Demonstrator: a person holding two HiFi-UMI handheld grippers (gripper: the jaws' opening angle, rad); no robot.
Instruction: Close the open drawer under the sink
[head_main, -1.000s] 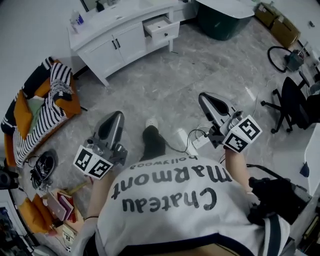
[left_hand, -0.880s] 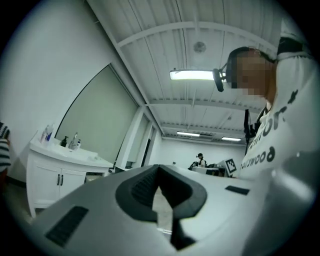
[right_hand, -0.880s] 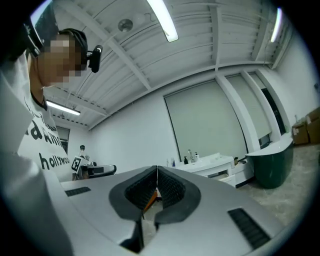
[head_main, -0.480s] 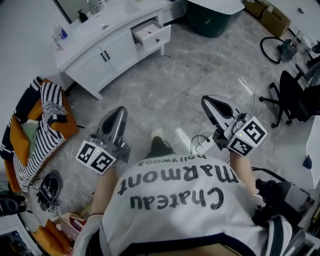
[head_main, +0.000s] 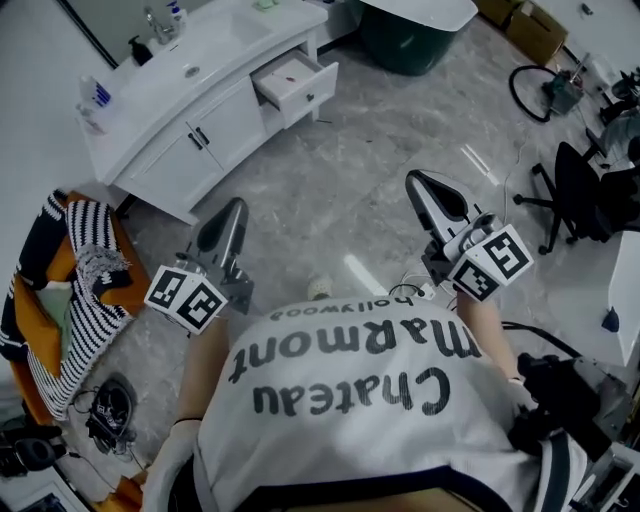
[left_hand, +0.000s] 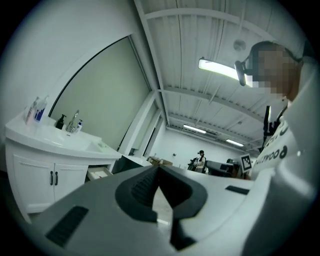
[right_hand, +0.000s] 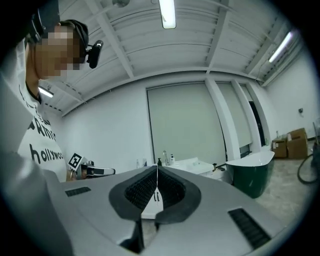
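"Under the sink (head_main: 215, 42), how did the drawer (head_main: 296, 82) stand?"

"It was pulled out at the right end of the white vanity (head_main: 190, 140), with its front well clear of the cabinet face. The two doors beside it were shut. A faucet (head_main: 152, 22) stood behind the basin, and a few bottles (head_main: 92, 92) stood at the left end of the counter."

"And the tools?"

"Both were shut, tips pressed together with nothing between them. The left gripper (head_main: 235, 204) and the right gripper (head_main: 414, 179) were held out level in front of the person, over bare floor. Both were well apart from the drawer and neither touched anything."

"What was the floor like?"

"The floor (head_main: 370, 150) was grey marbled stone, glossy enough to catch streaks of light. A white power strip (head_main: 405, 290) and its cables lay near the person's feet."

"What about the rest of the room?"

"A dark green tub (head_main: 405, 45) with a white rim stood just right of the vanity, with cardboard boxes (head_main: 535, 28) beyond it. A black office chair (head_main: 580, 195) stood on the right. On the left, a black-and-white striped blanket (head_main: 90, 290) lay over an orange seat. The walls were plain and pale. Strip lights (right_hand: 167, 12) ran along a ribbed ceiling overhead."
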